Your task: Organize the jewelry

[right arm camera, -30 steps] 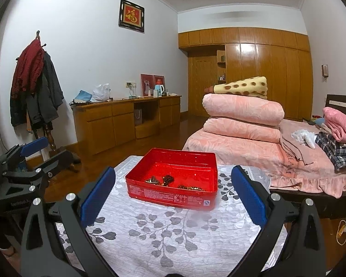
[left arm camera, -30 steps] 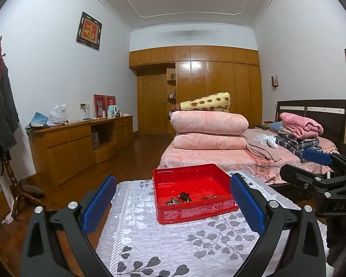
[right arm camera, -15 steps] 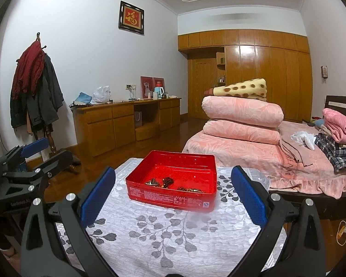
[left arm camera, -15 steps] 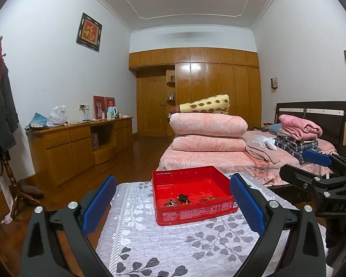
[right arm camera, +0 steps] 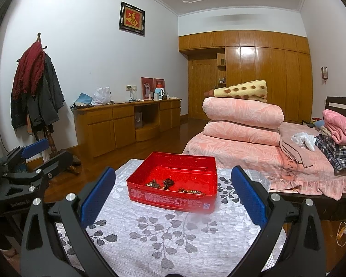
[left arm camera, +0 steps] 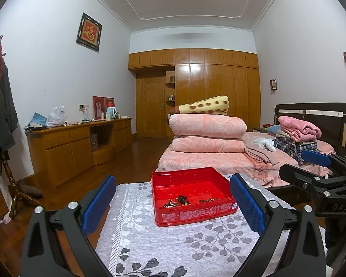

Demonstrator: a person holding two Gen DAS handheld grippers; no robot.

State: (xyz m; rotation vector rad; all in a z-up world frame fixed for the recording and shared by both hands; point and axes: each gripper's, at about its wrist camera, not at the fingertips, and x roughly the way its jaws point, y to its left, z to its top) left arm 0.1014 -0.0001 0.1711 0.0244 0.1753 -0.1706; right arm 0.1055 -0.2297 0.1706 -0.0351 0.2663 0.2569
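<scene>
both claws wide apart, red tin ahead on the table

the left claw (left arm camera: 173, 205) is spread wide with nothing between its blue pads (left arm camera: 99, 204). the right claw (right arm camera: 173, 196) is likewise spread wide and holds nothing. each claw sits at the near edge of the table (left arm camera: 150, 249), which is covered by a pale cloth with a grey leaf print.

the red tin (left arm camera: 191, 195) stands open on the cloth, beyond both claws and apart from them. in the left wrist view it lies ahead and slightly to the right of centre, its right corner just beside the right pad in the picture. in the right wrist view the red tin (right arm camera: 173, 182) lies ahead, centred between the pads, with bare cloth between the tin and the fingertips.

the jewelry (left arm camera: 184, 200) lies on the floor of the tin, toward the near wall. it appears as a few small dark and brass-coloured pieces; which pieces are rings, beads or chains cannot be told at this size. in the right wrist view the jewelry (right arm camera: 170, 184) forms a loose row along the near wall.

each claw appears in the other's camera: the right claw (left arm camera: 318, 173) at the right edge, the left claw (right arm camera: 30, 161) at the left edge, both off to the side of the table.

behind the table stands a bed (left arm camera: 219, 161) with folded pink quilts (left arm camera: 207, 133).
</scene>
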